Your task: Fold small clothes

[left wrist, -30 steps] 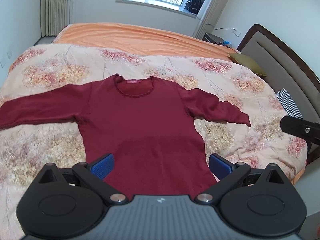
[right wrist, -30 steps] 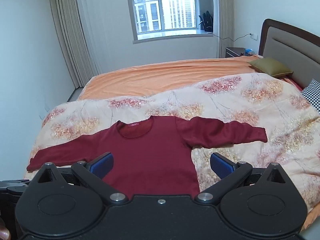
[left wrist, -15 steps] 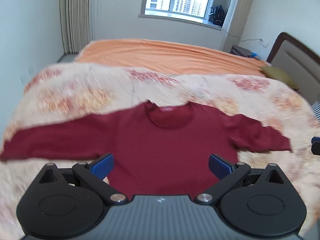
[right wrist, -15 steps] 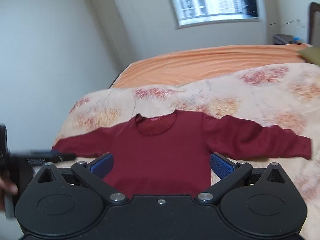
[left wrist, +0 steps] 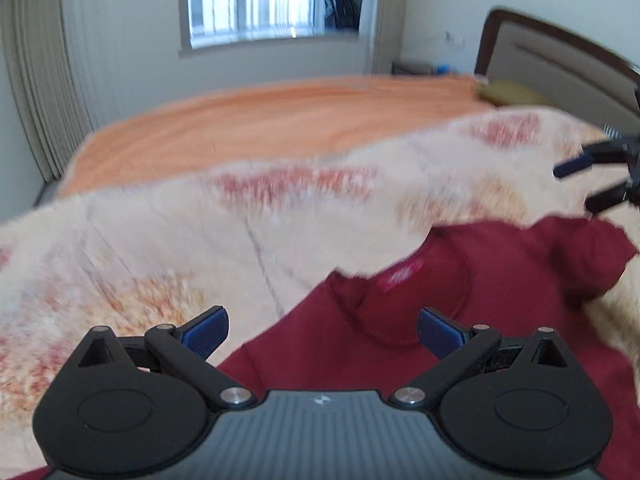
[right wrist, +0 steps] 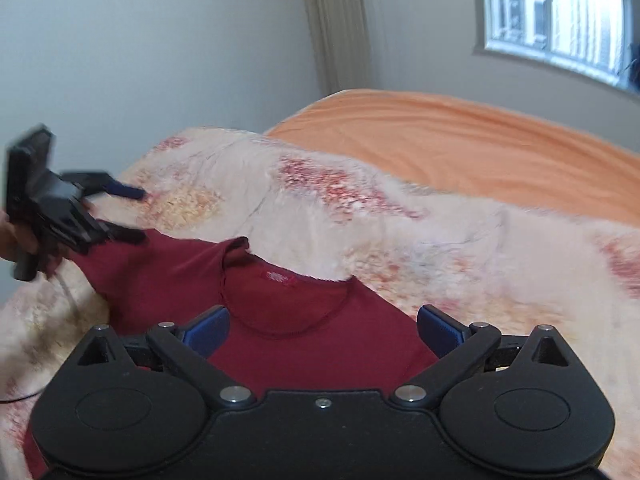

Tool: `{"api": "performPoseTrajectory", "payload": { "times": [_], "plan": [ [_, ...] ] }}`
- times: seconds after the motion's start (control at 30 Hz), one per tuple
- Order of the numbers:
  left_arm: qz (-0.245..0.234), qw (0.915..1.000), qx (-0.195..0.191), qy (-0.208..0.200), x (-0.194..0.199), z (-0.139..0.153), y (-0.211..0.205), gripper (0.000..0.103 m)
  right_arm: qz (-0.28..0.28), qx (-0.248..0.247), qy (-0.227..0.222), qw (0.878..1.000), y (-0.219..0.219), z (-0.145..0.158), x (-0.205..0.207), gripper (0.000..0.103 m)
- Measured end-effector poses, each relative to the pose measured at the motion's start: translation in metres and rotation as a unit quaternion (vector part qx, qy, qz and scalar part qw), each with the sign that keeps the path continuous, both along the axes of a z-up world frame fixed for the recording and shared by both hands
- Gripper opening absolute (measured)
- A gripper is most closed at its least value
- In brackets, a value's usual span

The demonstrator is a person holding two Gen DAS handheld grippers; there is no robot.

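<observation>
Dark red sweater (left wrist: 460, 320) lies flat on floral quilt (left wrist: 160, 240). Left hand-held gripper (left wrist: 322, 332) and right hand-held gripper (right wrist: 322, 330) both spread apart, holding nothing, above sweater.

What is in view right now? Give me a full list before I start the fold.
Sweater: one, dark red, spread on the quilt, neckline toward the window.
Label: one, pink, inside the sweater's collar.
Quilt: one, cream with red and orange floral print, over the near bed.
Sheet: one, orange, far side of the bed.
Cushion: one, olive, by the headboard.
Headboard: one, beige with dark frame.
Window: one, far wall.
Curtain: beige, beside the window.
Left gripper: black, blue pads, open.
Right gripper: black, blue pads, open.
</observation>
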State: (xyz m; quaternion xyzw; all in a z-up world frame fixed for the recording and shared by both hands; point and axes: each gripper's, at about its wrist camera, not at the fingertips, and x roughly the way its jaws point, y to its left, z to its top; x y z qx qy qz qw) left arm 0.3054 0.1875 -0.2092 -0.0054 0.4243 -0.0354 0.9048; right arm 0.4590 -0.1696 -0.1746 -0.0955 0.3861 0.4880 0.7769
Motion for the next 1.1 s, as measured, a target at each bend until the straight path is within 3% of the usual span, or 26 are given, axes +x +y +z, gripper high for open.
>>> {"api": "performPoseTrajectory", "payload": {
  "times": [0.07, 0.13, 0.3, 0.43, 0.53, 0.6, 0.7, 0.77, 0.8, 0.83, 0.87, 0.93, 1.1],
  "plan": [
    [-0.006, 0.9999, 0.007, 0.015, 0.015, -0.021, 0.011, 0.102, 0.016, 0.013, 0.040, 0.999, 0.012, -0.019, 0.027, 0.100],
    [-0.007, 0.9997, 0.001, 0.023, 0.025, -0.036, 0.025, 0.102, 0.015, -0.001, 0.065, 0.998, 0.027, -0.041, 0.054, 0.093],
    [-0.025, 0.9971, -0.040, 0.061, 0.041, -0.058, 0.057, 0.099, 0.050, -0.050, 0.063, 0.996, 0.055, -0.077, 0.093, 0.076],
    [-0.069, 0.9931, -0.054, 0.078, 0.043, -0.060, 0.068, 0.080, 0.116, -0.074, 0.067, 0.988, 0.076, -0.091, 0.102, 0.059],
    [-0.083, 0.9914, -0.051, 0.087, 0.046, -0.063, 0.069, 0.068, 0.146, -0.095, 0.065, 0.983, 0.086, -0.099, 0.105, 0.051],
    [-0.085, 0.9909, -0.045, 0.094, 0.049, -0.067, 0.068, 0.061, 0.152, -0.098, 0.070, 0.981, 0.090, -0.104, 0.106, 0.046],
    [-0.095, 0.9901, -0.031, 0.099, 0.052, -0.073, 0.064, 0.039, 0.156, -0.105, 0.074, 0.979, 0.093, -0.113, 0.107, 0.040],
    [-0.097, 0.9898, -0.031, 0.100, 0.053, -0.074, 0.064, 0.033, 0.158, -0.109, 0.078, 0.978, 0.096, -0.118, 0.106, 0.036],
    [-0.099, 0.9902, -0.028, 0.095, 0.053, -0.073, 0.063, 0.026, 0.162, -0.108, 0.082, 0.978, 0.096, -0.119, 0.106, 0.029],
    [-0.100, 0.9907, -0.024, 0.090, 0.052, -0.072, 0.063, 0.020, 0.169, -0.104, 0.085, 0.977, 0.096, -0.118, 0.105, 0.011],
    [-0.102, 0.9910, -0.022, 0.084, 0.051, -0.070, 0.063, 0.019, 0.174, -0.100, 0.083, 0.976, 0.096, -0.116, 0.104, 0.005],
    [-0.097, 0.9929, -0.018, 0.066, 0.047, -0.064, 0.065, 0.005, 0.177, -0.088, 0.075, 0.977, 0.092, -0.111, 0.103, 0.004],
    [-0.007, 0.9996, -0.026, 0.010, 0.042, -0.048, 0.095, 0.000, 0.141, -0.046, 0.079, 0.986, 0.080, -0.097, 0.119, 0.003]
  ]
}}
